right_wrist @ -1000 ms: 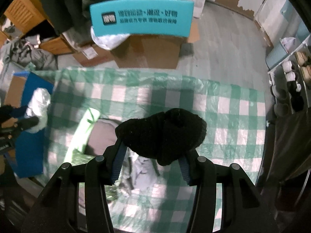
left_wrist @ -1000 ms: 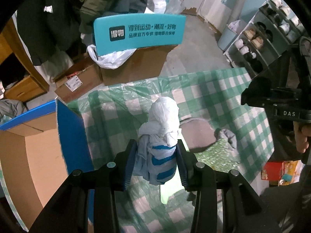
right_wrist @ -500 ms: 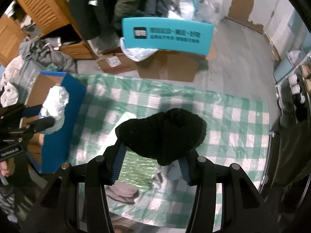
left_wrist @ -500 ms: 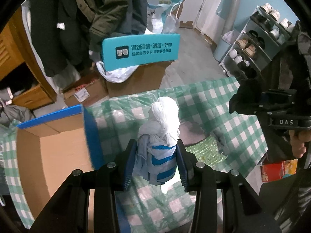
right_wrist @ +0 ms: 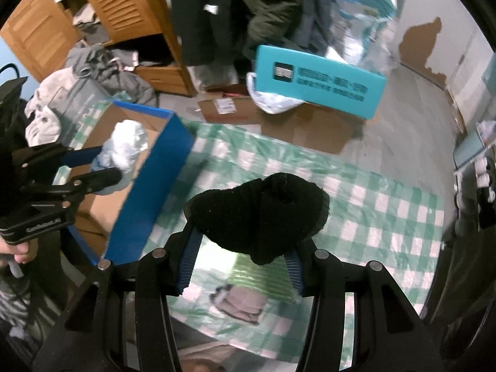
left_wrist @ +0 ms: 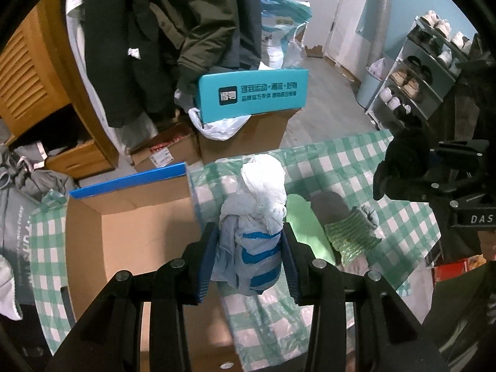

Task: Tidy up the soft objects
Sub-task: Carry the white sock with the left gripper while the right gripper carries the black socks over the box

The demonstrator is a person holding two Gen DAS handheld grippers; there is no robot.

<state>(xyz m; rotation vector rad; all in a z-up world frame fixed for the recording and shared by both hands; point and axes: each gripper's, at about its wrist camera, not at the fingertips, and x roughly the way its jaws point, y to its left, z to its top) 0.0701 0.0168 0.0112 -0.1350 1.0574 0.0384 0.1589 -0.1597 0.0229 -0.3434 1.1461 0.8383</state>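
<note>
Black hat [right_wrist: 260,210] hides the right tongs' [right_wrist: 240,268] tips; cardboard box [left_wrist: 130,235] cut off below; tablecloth [right_wrist: 248,161] motion-blurred.

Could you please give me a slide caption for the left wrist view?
Left gripper holding a white-and-blue cloth bundle beside an open cardboard box.

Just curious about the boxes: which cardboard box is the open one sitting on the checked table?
The blue-sided cardboard box; the teal-flapped box stands on the floor beyond.
</note>
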